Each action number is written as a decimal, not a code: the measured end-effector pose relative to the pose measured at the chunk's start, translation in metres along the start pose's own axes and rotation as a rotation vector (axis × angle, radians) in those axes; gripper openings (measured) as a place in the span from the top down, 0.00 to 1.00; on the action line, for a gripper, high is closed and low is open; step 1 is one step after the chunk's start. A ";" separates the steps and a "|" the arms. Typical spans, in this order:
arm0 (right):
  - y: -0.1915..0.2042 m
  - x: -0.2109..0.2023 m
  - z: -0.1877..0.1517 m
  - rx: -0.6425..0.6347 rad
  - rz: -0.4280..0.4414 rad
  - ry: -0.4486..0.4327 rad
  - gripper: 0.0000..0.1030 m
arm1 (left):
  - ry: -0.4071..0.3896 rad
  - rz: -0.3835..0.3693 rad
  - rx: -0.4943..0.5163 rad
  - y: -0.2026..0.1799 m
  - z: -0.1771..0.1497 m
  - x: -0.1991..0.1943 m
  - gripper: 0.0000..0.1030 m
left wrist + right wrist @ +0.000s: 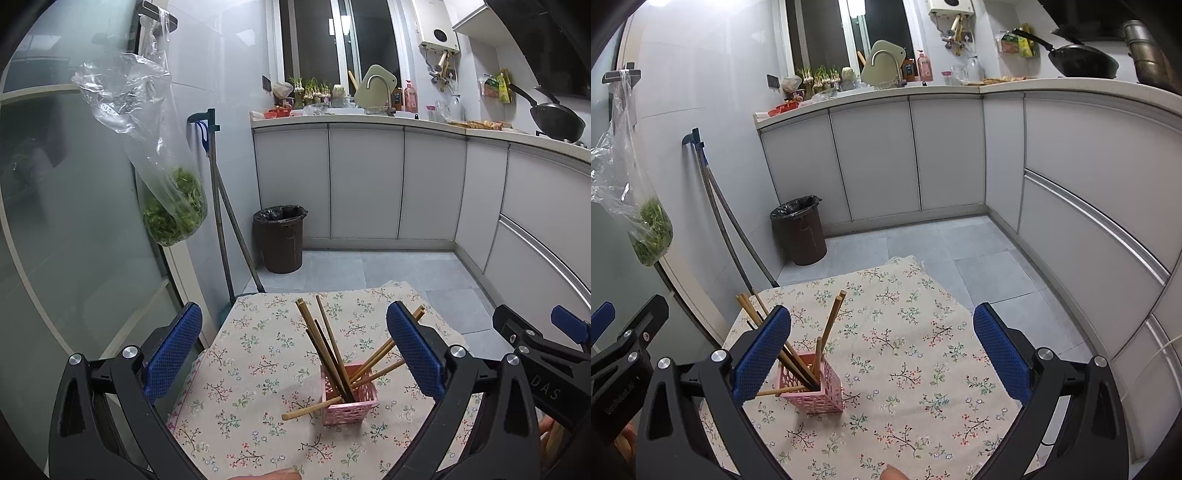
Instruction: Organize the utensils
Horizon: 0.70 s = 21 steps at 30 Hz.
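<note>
Both the left gripper (293,354) and the right gripper (882,350) are held wide open and empty above the floral tablecloth (923,332), probably because the chopsticks (325,343) are already collected in the pink perforated holder (349,400) standing beyond them.

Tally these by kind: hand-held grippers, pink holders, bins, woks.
Hand-held grippers: 2, the left hand-held gripper and the right hand-held gripper
Pink holder: 1
Bin: 1
Wok: 1
Total: 5
</note>
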State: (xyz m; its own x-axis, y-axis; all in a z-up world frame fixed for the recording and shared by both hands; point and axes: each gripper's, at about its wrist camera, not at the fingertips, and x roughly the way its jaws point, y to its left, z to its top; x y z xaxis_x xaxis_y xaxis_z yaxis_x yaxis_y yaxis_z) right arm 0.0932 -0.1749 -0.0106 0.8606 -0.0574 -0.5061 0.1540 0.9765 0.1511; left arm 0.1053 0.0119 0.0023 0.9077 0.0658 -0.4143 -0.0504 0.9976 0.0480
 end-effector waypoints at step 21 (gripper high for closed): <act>0.000 0.003 -0.002 0.007 0.025 0.024 0.06 | 0.018 0.010 -0.004 0.000 -0.001 0.003 0.07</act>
State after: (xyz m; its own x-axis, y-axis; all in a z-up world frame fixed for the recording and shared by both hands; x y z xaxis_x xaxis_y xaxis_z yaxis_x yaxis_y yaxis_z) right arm 0.0949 -0.1744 -0.0141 0.8524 -0.0282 -0.5221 0.1360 0.9761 0.1694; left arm 0.1070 0.0123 0.0000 0.8997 0.0761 -0.4299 -0.0612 0.9969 0.0484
